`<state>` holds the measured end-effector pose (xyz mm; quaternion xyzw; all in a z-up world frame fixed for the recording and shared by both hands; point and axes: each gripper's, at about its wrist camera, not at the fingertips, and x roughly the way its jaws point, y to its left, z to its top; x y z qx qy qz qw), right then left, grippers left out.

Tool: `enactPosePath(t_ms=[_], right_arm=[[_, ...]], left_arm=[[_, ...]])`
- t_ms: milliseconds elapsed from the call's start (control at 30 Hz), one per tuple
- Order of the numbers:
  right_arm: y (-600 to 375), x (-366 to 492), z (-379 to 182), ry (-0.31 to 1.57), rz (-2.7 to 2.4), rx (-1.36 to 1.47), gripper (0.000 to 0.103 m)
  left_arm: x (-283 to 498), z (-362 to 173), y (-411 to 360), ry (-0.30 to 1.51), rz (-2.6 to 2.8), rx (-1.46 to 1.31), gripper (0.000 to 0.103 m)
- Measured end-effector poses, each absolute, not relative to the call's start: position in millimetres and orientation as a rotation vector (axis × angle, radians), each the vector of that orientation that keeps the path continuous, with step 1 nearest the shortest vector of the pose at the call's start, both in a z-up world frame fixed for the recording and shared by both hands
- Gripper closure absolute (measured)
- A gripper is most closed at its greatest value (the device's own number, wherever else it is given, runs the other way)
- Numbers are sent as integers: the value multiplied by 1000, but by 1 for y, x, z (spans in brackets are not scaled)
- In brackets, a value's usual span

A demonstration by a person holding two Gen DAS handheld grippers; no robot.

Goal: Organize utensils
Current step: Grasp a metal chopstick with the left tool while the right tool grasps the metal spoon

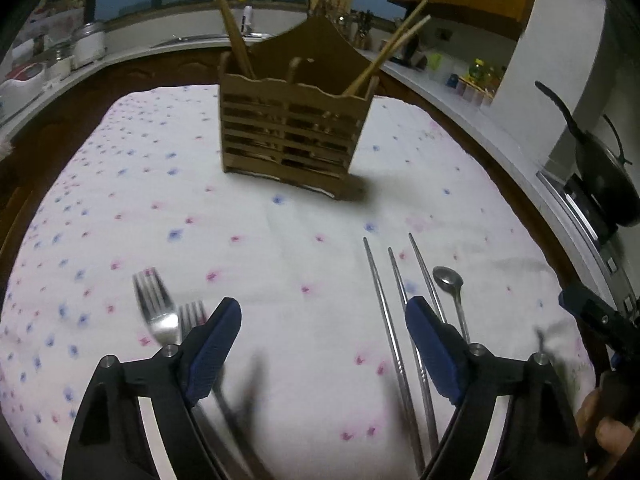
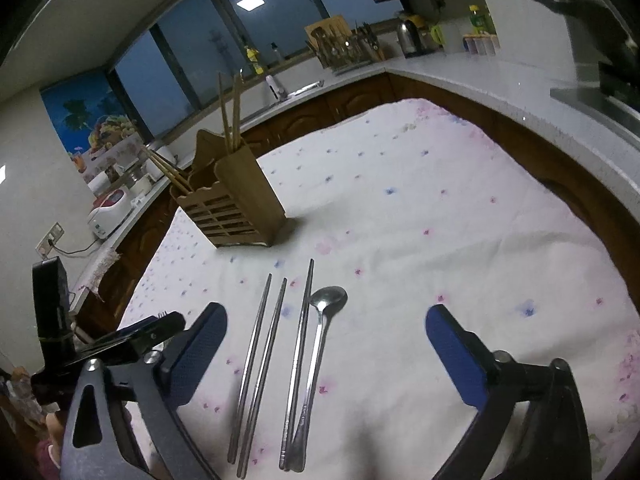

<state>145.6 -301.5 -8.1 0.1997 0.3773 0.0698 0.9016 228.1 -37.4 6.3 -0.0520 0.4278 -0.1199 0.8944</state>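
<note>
- Three steel chopsticks and a long-handled spoon lie side by side near the table's front edge; two forks rest toward its left.
- Judged thin, stiff, light and slippery; flat on the soft floral cloth, best pinched mid-shaft.
- Wooden caddy, already holding bamboo chopsticks, stands toward the far edge.
- Left gripper and right gripper: jaws released, empty.
</note>
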Motion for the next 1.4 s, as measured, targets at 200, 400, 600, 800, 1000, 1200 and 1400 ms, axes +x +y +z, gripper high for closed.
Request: enactPosePath(t_ms=[200,400,600,800,1000,1200,1400], right_arm=[[-307,155,-21,814,136,436,19],[-308,158,-29,833,136,440,22],[-305,164,-33,852,141,426,32],[-295,173,-40,883,168,401,38],[-279,187,-54,956,182,342,50],[-271,202,-64,1004,178,268,65],[-256,211,-66,1017,196,162,85]], left_arm=[[260,-15,-63,953,-291,-65,28],[285,-42,-90,1026,-312,19,50],[281,-49,-96,1014,-327,119,58],[281,-46,-76,1051,-363,56,63],[298,-41,-71,1048,-363,5,63],[306,-50,-86,1062,-346,74,67],[306,-50,-90,1069,-348,82,67]])
